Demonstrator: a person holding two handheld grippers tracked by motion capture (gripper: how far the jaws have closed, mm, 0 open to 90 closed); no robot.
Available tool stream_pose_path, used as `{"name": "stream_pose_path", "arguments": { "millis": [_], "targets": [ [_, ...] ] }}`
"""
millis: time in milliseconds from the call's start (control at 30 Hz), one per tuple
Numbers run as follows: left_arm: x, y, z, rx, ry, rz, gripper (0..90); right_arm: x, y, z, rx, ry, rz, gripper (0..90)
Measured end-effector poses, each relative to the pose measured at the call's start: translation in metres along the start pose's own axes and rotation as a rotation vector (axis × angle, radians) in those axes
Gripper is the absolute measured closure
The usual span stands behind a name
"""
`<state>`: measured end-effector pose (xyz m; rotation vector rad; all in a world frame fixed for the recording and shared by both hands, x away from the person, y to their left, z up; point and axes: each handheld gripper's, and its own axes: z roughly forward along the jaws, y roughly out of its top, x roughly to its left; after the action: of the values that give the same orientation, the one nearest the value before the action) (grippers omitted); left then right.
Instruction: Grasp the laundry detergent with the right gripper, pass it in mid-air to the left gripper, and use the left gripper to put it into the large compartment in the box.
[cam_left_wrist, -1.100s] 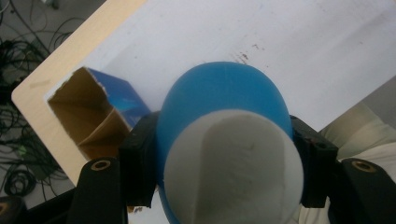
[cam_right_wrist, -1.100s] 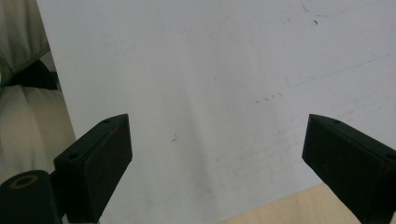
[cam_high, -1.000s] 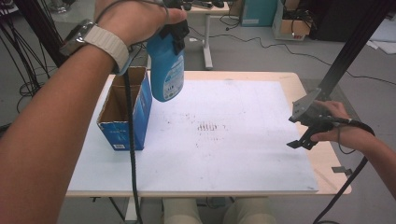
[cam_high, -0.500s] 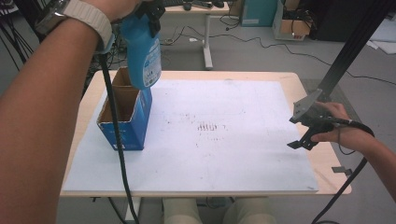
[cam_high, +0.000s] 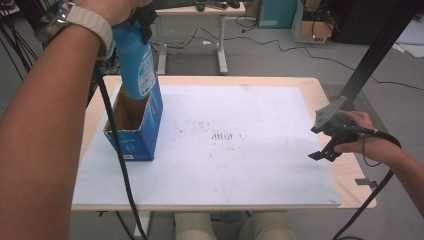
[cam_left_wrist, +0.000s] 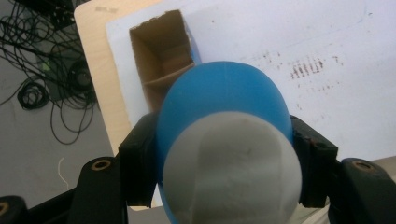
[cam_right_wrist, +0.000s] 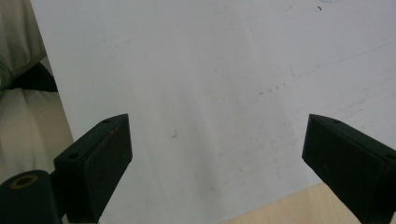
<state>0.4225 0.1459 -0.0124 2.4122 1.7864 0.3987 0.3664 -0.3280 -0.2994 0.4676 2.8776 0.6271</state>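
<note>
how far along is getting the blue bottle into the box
Done: the left gripper is clamped on the blue bottle, lifted off the table. In hand: the bottle hangs upright above the open blue cardboard box, its base around the rim; whether it has entered cannot be told. Left: lowering it fully and letting go. The right gripper is open above the white board, holding nothing.

left gripper (cam_left_wrist: 224, 154): raised, jaws clamped on bottle (cam_high: 135, 65) | right gripper (cam_right_wrist: 217, 154): low, jaws wide apart, nothing between

Open box (cam_high: 135, 127) blocks board's (cam_high: 240, 165) left; rest free for passing.
</note>
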Motion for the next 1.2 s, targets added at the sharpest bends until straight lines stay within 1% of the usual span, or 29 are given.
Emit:
{"name": "stream_pose_path", "arguments": {
  "millis": [33,67,200,300,367,400,433,467,567,733,767,833,867,967,1000,1033,1133,1200],
  "targets": [
    [0.002,0.000,0.002,0.001,-0.001,-0.003,37.6,0.003,0.000,-0.001,0.029,-0.001,0.046,8.4],
    [0.004,-0.001,0.003,0.001,0.000,-0.011,37.6,0.003,0.000,-0.001,0.028,0.000,0.049,8.4],
    [0.013,-0.004,0.011,0.006,-0.008,-0.035,37.6,0.002,0.001,0.000,0.031,0.001,0.044,8.4],
    [0.020,-0.005,0.019,0.011,-0.003,-0.059,37.6,0.002,0.002,0.001,0.031,0.000,0.051,8.4],
    [0.022,-0.006,0.023,0.011,0.001,-0.063,37.5,0.002,0.001,0.001,0.034,0.000,0.050,8.4],
    [0.025,-0.007,0.027,0.012,-0.005,-0.078,37.5,0.002,0.001,0.001,0.034,0.000,0.051,8.4],
    [0.027,-0.007,0.029,0.016,-0.001,-0.080,37.6,0.002,0.001,0.001,0.035,0.000,0.047,8.4],
    [0.029,-0.007,0.031,0.015,-0.007,-0.088,37.5,0.002,0.001,0.001,0.034,-0.001,0.056,8.4],
    [0.035,-0.008,0.040,0.018,-0.007,-0.111,37.6,0.002,0.000,0.002,0.034,0.002,0.057,8.4],
    [0.042,-0.008,0.054,0.026,0.019,-0.130,37.5,0.002,-0.002,0.003,0.039,0.004,0.065,8.4],
    [0.043,-0.009,0.056,0.029,0.022,-0.128,37.6,0.002,-0.002,0.003,0.040,0.003,0.067,8.4],
    [0.045,-0.010,0.061,0.024,0.020,-0.140,37.6,0.001,-0.002,0.002,0.040,0.000,0.057,8.4],
    [0.047,-0.010,0.065,0.028,0.018,-0.145,37.5,0.001,-0.002,0.002,0.036,0.001,0.068,8.4],
    [0.050,-0.012,0.073,0.029,0.014,-0.160,37.6,0.001,-0.002,0.002,0.038,0.000,0.067,8.4],
    [0.051,-0.013,0.077,0.035,0.016,-0.157,37.6,0.001,-0.002,0.002,0.039,0.000,0.067,8.4],
    [0.052,-0.014,0.080,0.032,0.015,-0.164,37.5,0.001,-0.002,0.003,0.042,0.000,0.066,8.4],
    [0.054,-0.016,0.088,0.035,0.016,-0.165,37.6,0.001,-0.003,0.003,0.037,-0.001,0.064,8.4],
    [0.055,-0.018,0.094,0.039,0.012,-0.172,37.5,0.001,-0.003,0.002,0.034,-0.002,0.076,8.4]
  ]
}}
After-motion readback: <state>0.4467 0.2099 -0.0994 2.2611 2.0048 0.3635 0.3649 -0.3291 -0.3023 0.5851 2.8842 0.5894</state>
